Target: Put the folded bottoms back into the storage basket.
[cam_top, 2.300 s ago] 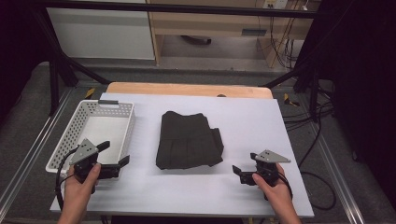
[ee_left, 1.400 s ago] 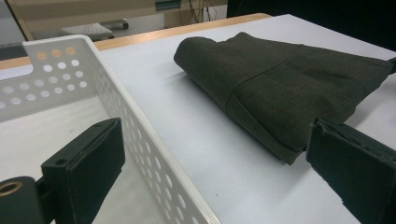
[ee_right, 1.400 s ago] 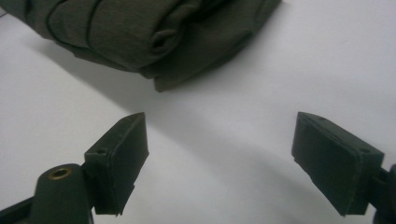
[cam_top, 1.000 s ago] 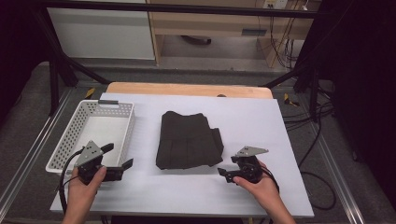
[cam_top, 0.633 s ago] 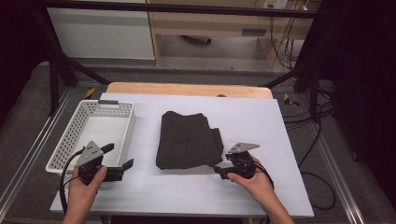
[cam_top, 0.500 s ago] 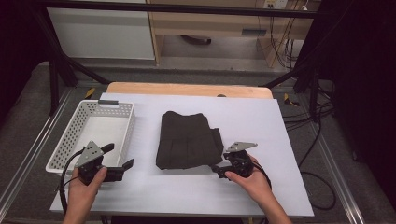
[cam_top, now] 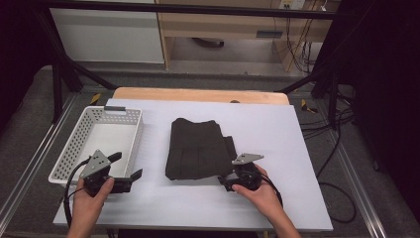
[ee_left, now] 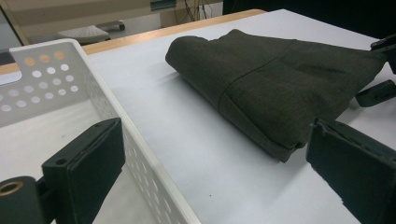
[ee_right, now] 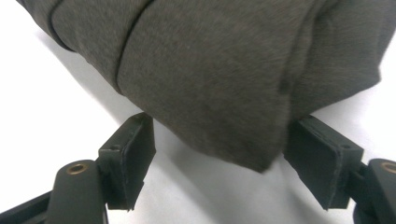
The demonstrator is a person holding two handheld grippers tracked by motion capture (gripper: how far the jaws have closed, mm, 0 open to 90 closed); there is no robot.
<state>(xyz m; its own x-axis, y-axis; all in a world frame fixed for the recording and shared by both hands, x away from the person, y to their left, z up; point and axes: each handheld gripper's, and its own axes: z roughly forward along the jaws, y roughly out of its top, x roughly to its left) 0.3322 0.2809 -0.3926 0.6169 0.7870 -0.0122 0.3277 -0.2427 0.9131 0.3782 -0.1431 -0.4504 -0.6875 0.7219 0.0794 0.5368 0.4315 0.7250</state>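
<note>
**A:** so how far along? white basket (cam_top: 74, 153) at the left has nothing in it, and the left gripper (cam_top: 130, 167) just sits beside it, jaws spread.

**B:** barely started imo. Folded dark garment (cam_top: 198, 148) lies mid-table; right gripper (cam_top: 224, 182) has its jaws spread around the near corner, no pinch yet. Grab and move are left.

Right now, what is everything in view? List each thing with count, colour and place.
Folded garment: one, dark grey-brown, middle of the table.
Basket: one, white, perforated, left of the garment, nothing inside.
Table: one, white top with a wooden far edge.
Left gripper: one, black, open, beside the basket's near corner.
Right gripper: one, black, open, jaws either side of the garment's near right corner.
Hands: two, at the near edge.
</note>
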